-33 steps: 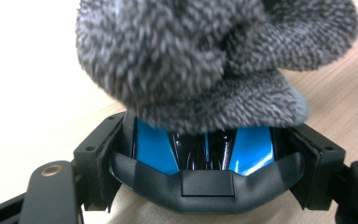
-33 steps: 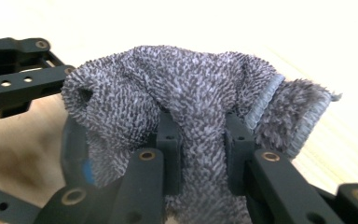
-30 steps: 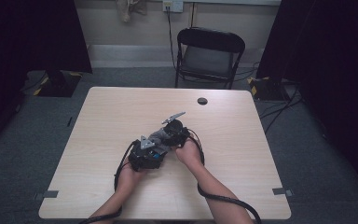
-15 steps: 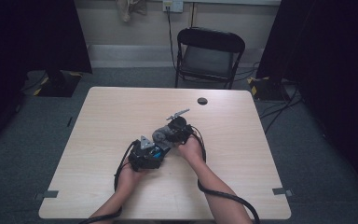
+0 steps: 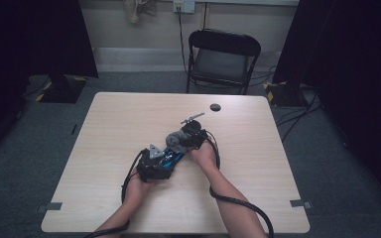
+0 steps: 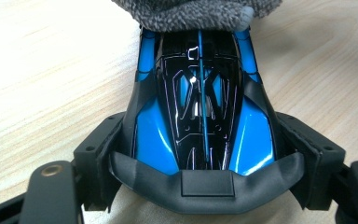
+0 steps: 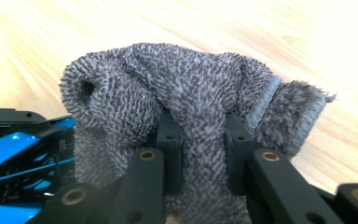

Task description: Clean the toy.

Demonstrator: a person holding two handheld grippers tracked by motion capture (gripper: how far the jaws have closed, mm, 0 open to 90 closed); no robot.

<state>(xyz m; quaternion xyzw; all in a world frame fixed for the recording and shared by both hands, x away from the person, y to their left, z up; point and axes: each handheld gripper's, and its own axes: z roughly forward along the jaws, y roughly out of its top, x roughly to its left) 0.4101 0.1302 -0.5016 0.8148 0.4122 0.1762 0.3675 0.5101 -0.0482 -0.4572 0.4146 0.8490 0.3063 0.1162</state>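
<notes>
Grey cloth worked over a blue toy car near the middle of the wooden table [image 5: 104, 129].

Since the earlier frame the right gripper [image 7: 198, 140], jaws pinching a bunched, nubbly grey terry cloth [image 7: 186, 88], has slid slightly along the car; the left gripper [image 6: 205, 154] has kept still, jaws clamped on the sides of the glossy blue-and-black plastic toy car [image 6: 200, 107]. In the high view the car's long axis runs diagonally, toward the table's far right corner.
</notes>
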